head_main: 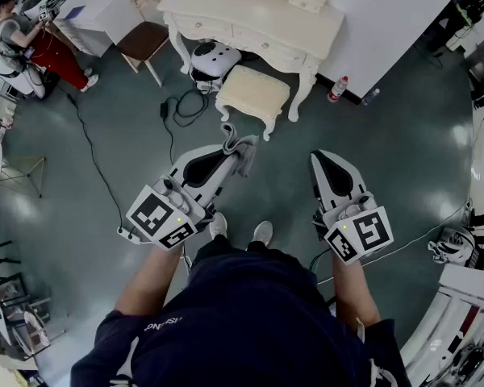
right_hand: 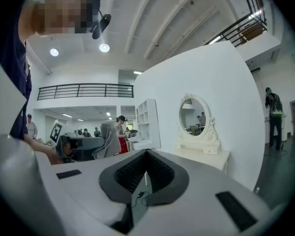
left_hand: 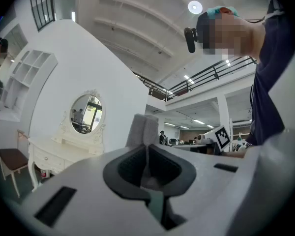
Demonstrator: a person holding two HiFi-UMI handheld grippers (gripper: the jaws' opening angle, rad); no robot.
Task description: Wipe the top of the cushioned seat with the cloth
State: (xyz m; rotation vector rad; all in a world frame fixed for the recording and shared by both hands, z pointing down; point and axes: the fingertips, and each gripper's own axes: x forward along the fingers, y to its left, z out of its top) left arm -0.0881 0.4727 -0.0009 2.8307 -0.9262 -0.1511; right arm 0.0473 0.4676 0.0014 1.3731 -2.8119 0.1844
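- Holding the left tool (head_main: 228,148) clamped on the grey cloth (head_main: 243,153); a fold of it sticks out past the tips.
- My right tool (head_main: 319,158) has its jaws together, and I see only the room beyond them.
- I have both tools over the floor (head_main: 129,135), well apart from the seat (head_main: 253,93).
- I see the cream seat standing on the floor at the front edge of the vanity (head_main: 258,18).

Navy T-shirt (head_main: 250,329), white grippers (head_main: 228,145) (head_main: 321,158)
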